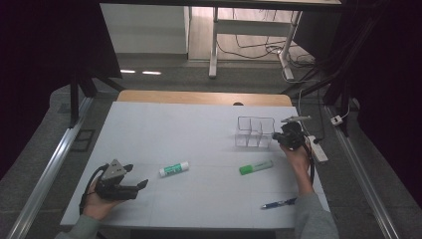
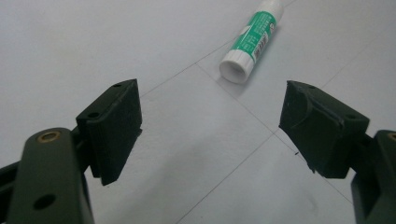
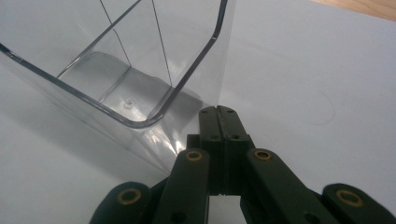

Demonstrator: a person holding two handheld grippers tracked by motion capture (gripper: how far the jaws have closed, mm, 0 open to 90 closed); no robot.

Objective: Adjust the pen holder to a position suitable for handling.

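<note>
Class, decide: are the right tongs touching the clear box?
Cannot tell. In the right gripper view the shut right tongs sit right at the corner of the clear box, but no plain contact or gap shows; the high view is too small to settle it.

Lab-like recording room, white-covered table (image 1: pixel 149 129), dark curtains (image 1: pixel 45 45), floor cables (image 1: pixel 259 47), bare desk frame (image 1: pixel 214 45)

High view overlooks table (image 1: pixel 149 129), left tongs camera shares its glue stick (image 2: pixel 250 39)
</note>
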